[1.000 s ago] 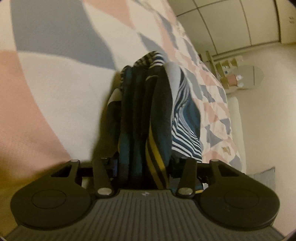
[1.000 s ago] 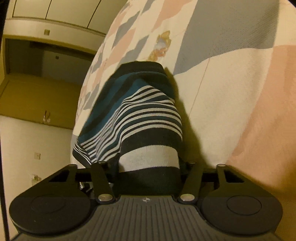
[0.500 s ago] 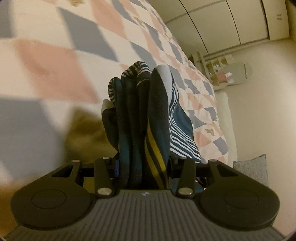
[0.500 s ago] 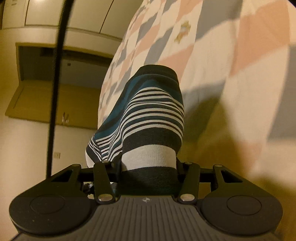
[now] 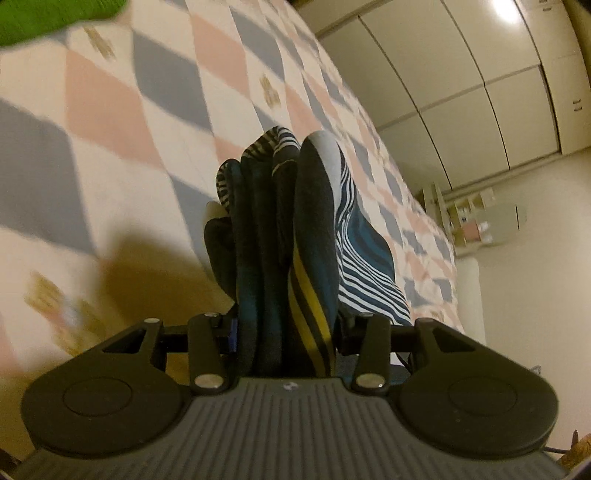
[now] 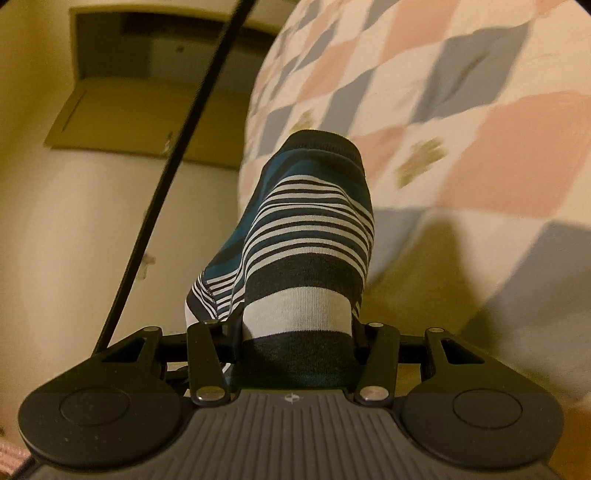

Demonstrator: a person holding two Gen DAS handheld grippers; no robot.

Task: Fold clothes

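Observation:
A garment striped in dark navy, teal and white, with a yellow band, is lifted off the checked quilt. In the left wrist view the striped garment stands bunched in several upright folds, and my left gripper is shut on them. In the right wrist view a flatter stretch of the striped garment runs forward from my right gripper, which is shut on it. The cloth hides the fingers of both grippers. The garment hangs above the quilt and throws a shadow on it.
A green cloth lies at the quilt's far left corner. Wardrobe doors and a small shelf stand beyond the bed. A black cable crosses the right wrist view on the left, in front of a wall and doorway.
Both grippers have risen and travelled across the bed with the garment still clamped. The quilt now looks farther away, and the green cloth has come into the left wrist view.

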